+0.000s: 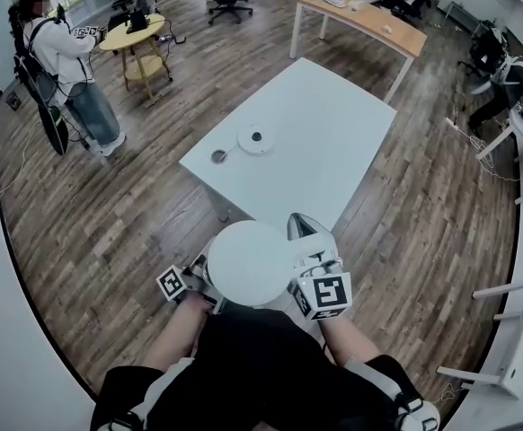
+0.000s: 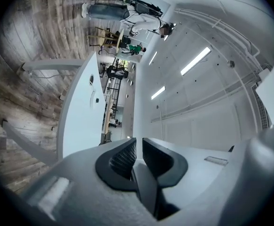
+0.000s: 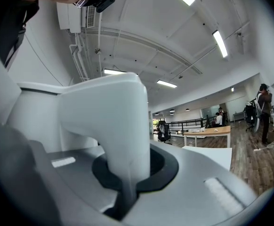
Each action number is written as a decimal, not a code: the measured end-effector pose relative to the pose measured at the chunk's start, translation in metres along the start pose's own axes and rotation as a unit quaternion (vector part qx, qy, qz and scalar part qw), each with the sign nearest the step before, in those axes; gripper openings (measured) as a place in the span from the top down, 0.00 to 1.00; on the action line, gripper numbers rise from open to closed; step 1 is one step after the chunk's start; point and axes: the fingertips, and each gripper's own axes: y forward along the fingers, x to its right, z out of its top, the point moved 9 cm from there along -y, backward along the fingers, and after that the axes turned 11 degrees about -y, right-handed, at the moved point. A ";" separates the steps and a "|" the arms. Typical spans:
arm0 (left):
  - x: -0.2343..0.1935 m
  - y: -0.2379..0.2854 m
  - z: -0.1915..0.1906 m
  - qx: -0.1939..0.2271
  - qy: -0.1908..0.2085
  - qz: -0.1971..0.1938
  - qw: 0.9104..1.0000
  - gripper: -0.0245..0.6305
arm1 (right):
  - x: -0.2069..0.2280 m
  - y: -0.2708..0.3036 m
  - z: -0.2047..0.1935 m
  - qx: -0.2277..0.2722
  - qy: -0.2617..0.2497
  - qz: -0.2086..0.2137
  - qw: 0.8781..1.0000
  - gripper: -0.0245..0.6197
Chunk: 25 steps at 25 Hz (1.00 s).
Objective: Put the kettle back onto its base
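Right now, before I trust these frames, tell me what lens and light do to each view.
Head view: heavy fisheye bows the floorboards and darkens the corners; the kettle lid is washed out white. Left gripper view: rolled sideways, ceiling lights glare, the gripper itself is soft. Right gripper view: the kettle's handle looms soft between the shut jaws; the desk behind is sharp.

white kettle (image 1: 248, 263), white base (image 1: 248, 144) with a dark centre, white bench (image 1: 333, 142); brown plank-grained floor (image 1: 109, 223) all round; pale tan wooden table (image 1: 369, 21) off at one o'clock.
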 end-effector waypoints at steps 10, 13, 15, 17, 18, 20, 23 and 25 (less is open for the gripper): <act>-0.003 0.070 0.063 -0.023 -0.006 0.002 1.000 0.90 | 0.022 0.078 0.003 -0.001 -0.002 -0.025 1.000 0.95; -0.004 0.089 0.081 -0.033 -0.008 0.003 0.999 0.90 | 0.027 0.097 0.002 -0.001 -0.003 -0.033 0.999 0.95; -0.004 0.100 0.091 -0.038 -0.009 0.005 0.999 0.90 | 0.030 0.109 0.002 0.000 -0.002 -0.041 0.999 0.95; -0.004 0.109 0.102 -0.042 -0.011 0.007 0.999 0.90 | 0.032 0.121 0.002 0.000 -0.001 -0.047 0.999 0.95; -0.004 0.113 0.108 -0.043 -0.012 0.008 0.999 0.90 | 0.032 0.128 0.002 -0.001 -0.001 -0.048 0.999 0.95; -0.004 0.121 0.119 -0.045 -0.013 0.010 0.999 0.90 | 0.033 0.141 0.000 -0.003 0.000 -0.049 0.999 0.95; -0.004 0.132 0.138 -0.048 -0.015 0.015 0.999 0.90 | 0.032 0.162 -0.003 -0.007 0.003 -0.053 0.999 0.95; -0.004 0.138 0.152 -0.051 -0.016 0.018 0.998 0.90 | 0.031 0.175 -0.003 -0.008 0.003 -0.057 0.998 0.95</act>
